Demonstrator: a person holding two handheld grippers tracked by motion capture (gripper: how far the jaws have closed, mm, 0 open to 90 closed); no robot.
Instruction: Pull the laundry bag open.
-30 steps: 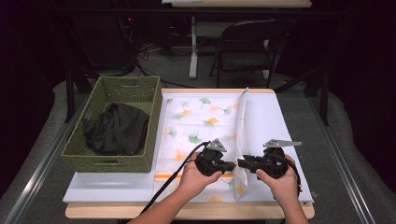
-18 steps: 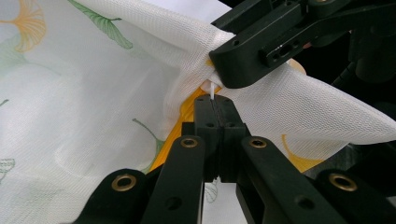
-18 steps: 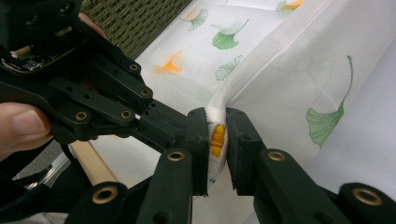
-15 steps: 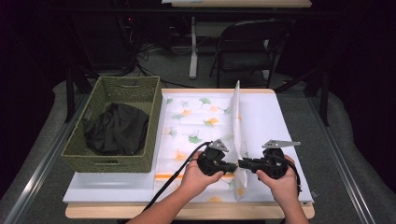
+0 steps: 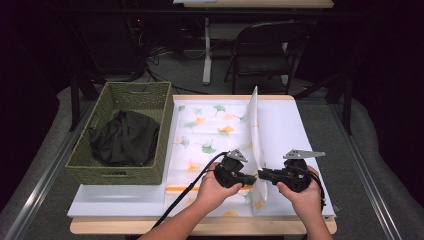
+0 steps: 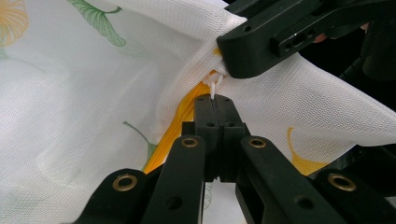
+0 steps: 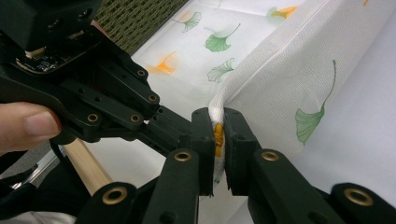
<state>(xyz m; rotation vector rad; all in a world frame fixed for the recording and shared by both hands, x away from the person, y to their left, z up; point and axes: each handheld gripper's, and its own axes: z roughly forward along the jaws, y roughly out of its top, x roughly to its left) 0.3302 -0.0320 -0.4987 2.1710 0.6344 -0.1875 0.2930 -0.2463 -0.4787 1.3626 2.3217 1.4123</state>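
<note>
A white cloth (image 5: 210, 135) printed with green and orange ginkgo leaves lies spread on the table. A fold of it stands up as a ridge running from the front edge to the back. At the ridge's near end, my left gripper (image 5: 253, 178) and right gripper (image 5: 261, 175) meet tip to tip. In the left gripper view the left gripper (image 6: 215, 99) is shut on a thin white bit of the cloth (image 6: 70, 93) edge by an orange stripe. In the right gripper view the right gripper (image 7: 216, 133) is shut on the folded cloth (image 7: 280, 70) hem.
A green woven basket (image 5: 85, 162) holding a dark garment (image 5: 125, 137) stands at the table's left. The table's wooden front edge (image 5: 200, 227) lies just under the hands. A folding chair (image 5: 270, 50) and desk legs stand beyond the far edge.
The raised fold of cloth has risen more upright and its top has shifted slightly left. Both hands and grippers have stayed almost in place.
</note>
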